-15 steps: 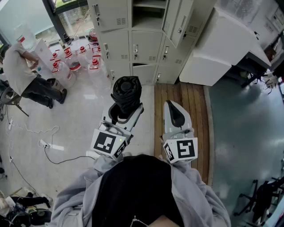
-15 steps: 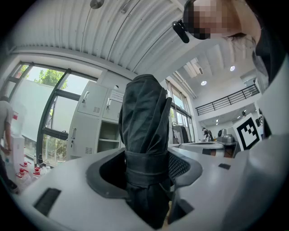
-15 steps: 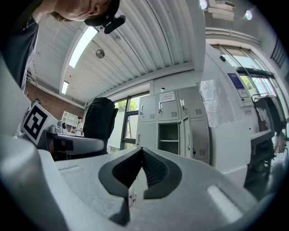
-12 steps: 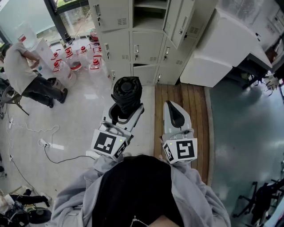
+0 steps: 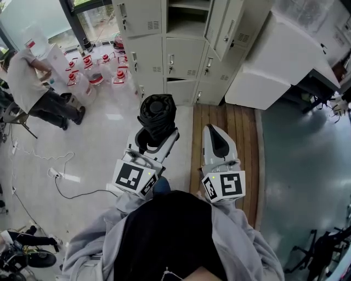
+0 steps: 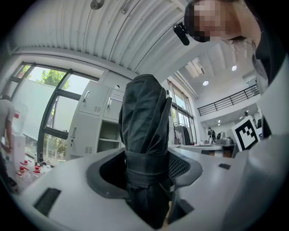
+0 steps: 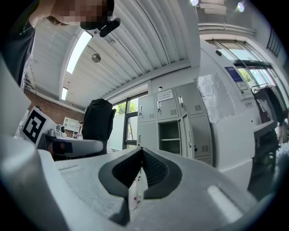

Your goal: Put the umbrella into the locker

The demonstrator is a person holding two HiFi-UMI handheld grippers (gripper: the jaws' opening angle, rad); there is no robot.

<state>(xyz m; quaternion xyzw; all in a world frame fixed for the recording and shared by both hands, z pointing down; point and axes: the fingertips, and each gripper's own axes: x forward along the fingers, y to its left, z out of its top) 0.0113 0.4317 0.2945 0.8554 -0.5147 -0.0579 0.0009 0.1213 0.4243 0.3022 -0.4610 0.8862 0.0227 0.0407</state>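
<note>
A folded black umbrella [image 5: 156, 114] stands upright between the jaws of my left gripper [image 5: 156, 137], which is shut on it around its strap band. The left gripper view shows the umbrella [image 6: 145, 135] filling the gap between the jaws. My right gripper [image 5: 214, 138] is shut with nothing in it, level beside the left one; in its own view the right gripper [image 7: 141, 155] has its pads pressed together, and the umbrella [image 7: 96, 122] appears at left. Ahead stands a bank of grey lockers [image 5: 178, 52] with one open compartment [image 5: 185, 16], its door [image 5: 225, 30] swung out.
A person [image 5: 33, 88] bends over several water jugs [image 5: 90, 74] at the back left. A white machine [image 5: 277, 60] stands right of the lockers. A cable and power strip [image 5: 57, 176] lie on the pale floor. A wooden strip [image 5: 225, 121] runs toward the lockers.
The view has shifted slightly, bringing the lockers a little nearer. Both grippers keep their pose and the umbrella stays held.
</note>
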